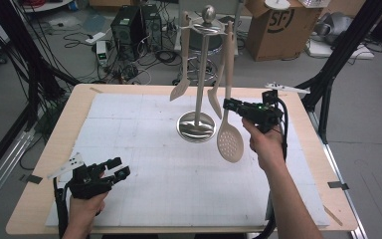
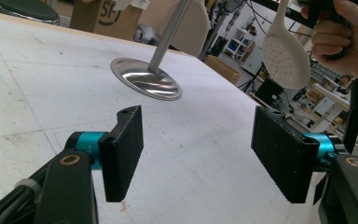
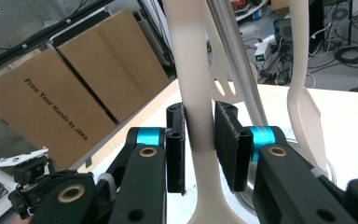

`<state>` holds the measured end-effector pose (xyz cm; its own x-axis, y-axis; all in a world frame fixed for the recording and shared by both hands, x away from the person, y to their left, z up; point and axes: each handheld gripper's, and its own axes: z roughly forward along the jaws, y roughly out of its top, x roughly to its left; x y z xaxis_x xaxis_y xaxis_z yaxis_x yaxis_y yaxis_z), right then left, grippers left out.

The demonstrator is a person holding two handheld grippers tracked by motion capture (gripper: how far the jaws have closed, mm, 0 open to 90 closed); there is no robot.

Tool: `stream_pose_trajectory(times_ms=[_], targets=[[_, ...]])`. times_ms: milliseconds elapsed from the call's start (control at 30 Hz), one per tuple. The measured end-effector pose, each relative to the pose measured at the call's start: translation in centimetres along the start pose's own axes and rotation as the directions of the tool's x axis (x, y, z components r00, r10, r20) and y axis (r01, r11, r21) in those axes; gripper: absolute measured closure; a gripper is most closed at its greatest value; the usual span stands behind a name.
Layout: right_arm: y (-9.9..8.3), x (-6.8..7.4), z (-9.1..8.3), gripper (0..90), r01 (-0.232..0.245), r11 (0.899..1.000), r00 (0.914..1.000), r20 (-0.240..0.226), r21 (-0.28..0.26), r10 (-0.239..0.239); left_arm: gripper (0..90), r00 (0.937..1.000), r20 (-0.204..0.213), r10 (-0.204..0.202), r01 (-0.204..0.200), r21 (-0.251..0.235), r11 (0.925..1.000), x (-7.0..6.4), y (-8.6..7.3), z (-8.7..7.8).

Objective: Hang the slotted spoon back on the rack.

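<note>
1. The right gripper (image 1: 227,105) has its jaws pressed on the handle of the slotted spoon (image 1: 229,141); in the right gripper view both pads (image 3: 228,144) sit against the pale handle (image 3: 194,107), one on each side.
2. The right hand (image 1: 264,141) is raised above the table, forearm reaching in from the bottom right, and the gripper points left toward the stand.
3. The spoon hangs upright, its perforated bowl low and above the mat, its top up by the stand's arms.
4. The left gripper (image 1: 118,169) has its jaws spread wide with nothing between them; the left gripper view shows bare mat between the two pads (image 2: 123,149).
5. The left hand (image 1: 86,201) rests low at the near left of the table (image 1: 59,134), gripper aimed right.
6. The metal stand (image 1: 197,125) rises from a round shiny base on the white mat (image 1: 144,174), topped by a ball.
7. A spoon (image 1: 181,88) and a spatula (image 1: 214,102) hang from it, just beside the held spoon.
8. Beyond the table sits a cardboard box (image 1: 273,27).
</note>
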<state>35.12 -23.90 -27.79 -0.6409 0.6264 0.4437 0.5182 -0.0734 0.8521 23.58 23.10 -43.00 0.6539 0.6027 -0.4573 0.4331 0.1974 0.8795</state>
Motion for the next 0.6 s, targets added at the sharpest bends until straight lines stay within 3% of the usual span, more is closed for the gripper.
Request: stream_pose_trajectory(times_ms=[133, 333, 433, 600], targets=[[0.2, 0.1, 0.5, 72.8, -0.006, 1.000, 0.9999, -0.012, 0.016, 0.006, 34.6, 1.0000, -0.001, 0.000, 0.000, -0.002, 1.0000, 0.1, 0.0, -0.1], [0.2, -0.2, 0.7, 56.3, -0.042, 0.999, 0.9991, -0.005, 0.008, 0.042, 34.6, 1.0000, -0.001, -0.001, 0.001, -0.001, 1.0000, 0.0, 0.0, 0.0], [0.2, -0.3, 0.5, 54.9, -0.043, 0.999, 0.9990, 0.012, 0.006, 0.043, 34.6, 1.0000, 0.001, 0.001, -0.001, -0.001, 1.0000, 0.0, 0.0, 0.0], [-0.7, -0.5, -0.5, 44.0, -0.058, 0.998, 0.9982, 0.017, -0.026, 0.058, 34.5, 1.0000, -0.003, 0.008, -0.008, 0.003, 1.0000, -0.1, 0.0, 0.0]])
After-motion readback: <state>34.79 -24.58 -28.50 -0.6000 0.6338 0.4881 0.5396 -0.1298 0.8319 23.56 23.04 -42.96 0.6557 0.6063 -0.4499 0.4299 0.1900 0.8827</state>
